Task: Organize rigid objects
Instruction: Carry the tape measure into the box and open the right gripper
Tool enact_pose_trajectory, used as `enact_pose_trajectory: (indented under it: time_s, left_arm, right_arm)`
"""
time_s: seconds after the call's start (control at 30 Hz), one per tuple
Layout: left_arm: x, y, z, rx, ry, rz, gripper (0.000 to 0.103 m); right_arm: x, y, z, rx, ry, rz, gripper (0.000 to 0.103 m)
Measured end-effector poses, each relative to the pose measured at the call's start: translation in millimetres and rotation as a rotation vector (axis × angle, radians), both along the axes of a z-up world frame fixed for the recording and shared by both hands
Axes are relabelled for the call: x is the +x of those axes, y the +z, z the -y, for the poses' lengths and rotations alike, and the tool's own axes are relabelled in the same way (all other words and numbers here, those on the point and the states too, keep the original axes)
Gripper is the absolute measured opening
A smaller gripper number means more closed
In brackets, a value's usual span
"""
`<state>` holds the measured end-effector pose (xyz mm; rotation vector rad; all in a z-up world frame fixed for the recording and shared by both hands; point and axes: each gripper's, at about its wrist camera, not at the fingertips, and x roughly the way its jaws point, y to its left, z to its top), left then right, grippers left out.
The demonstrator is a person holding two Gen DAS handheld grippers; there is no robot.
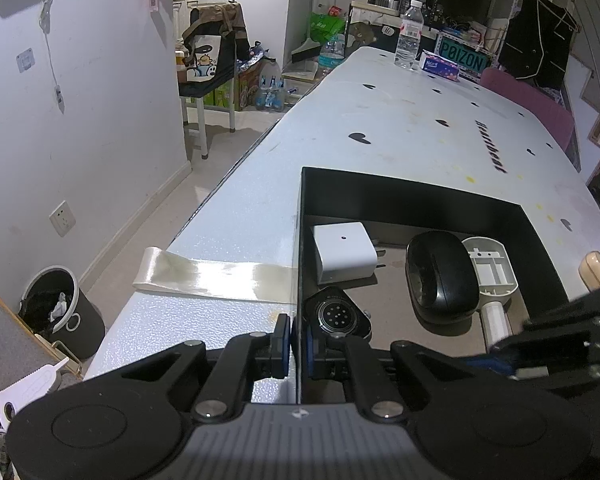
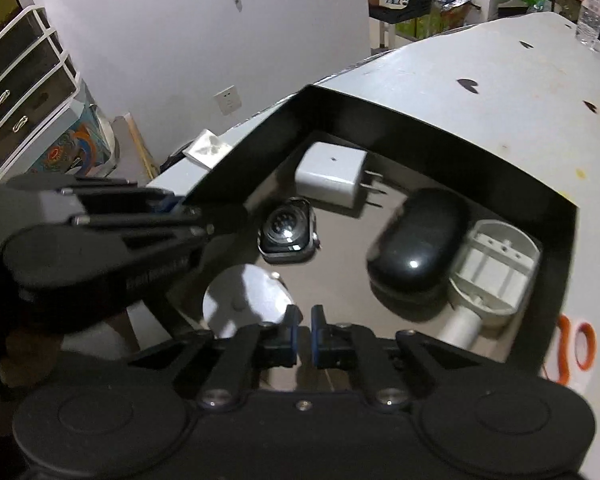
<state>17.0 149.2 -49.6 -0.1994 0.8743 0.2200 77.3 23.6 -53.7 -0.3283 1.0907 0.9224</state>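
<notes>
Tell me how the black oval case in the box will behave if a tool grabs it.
The black oval case looks glossy, with a bright highlight, so it may slip between flat pads. Its rounded shell suggests it could rock or squirt sideways when squeezed. It seems rigid, and it rests against the white plastic part, so a push would likely shift both.

Your left tool [image 1: 298, 346] grips the left wall of the black box [image 1: 400, 192], one pad on each side of the thin edge, on a white bench [image 1: 400, 120] dotted with black marks. Inside the box lie a white charger block [image 1: 344, 252], a watch body [image 1: 338, 316] face down just below it, a black oval case [image 1: 440, 276] and, touching its right side, a white plastic holder [image 1: 492, 268]. Your right tool [image 1: 560, 344] enters at the lower right above the box, while a strip of clear tape [image 1: 216, 276] lies across the bench's left edge and a water bottle [image 1: 409, 36] stands beside a tissue pack [image 1: 440, 66] at the far end.
</notes>
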Motion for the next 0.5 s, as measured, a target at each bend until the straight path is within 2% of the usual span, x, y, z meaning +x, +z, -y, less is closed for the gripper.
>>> enact_pose_trajectory:
  time_s: [0.1, 0.37, 0.5]
  left_arm:
    - [0, 0, 0, 0.0, 0.0, -0.001, 0.008]
    - [0, 0, 0, 0.001, 0.001, 0.0, 0.008]
    - [0, 0, 0, 0.001, 0.001, 0.0, 0.008]
  right_arm:
    - [-3, -1, -4, 0.031, 0.01, -0.029, 0.005]
    - [-18, 21, 10, 0.048, -0.021, 0.055, 0.007]
    - [-26, 39, 27, 0.082, -0.063, 0.105, 0.025]
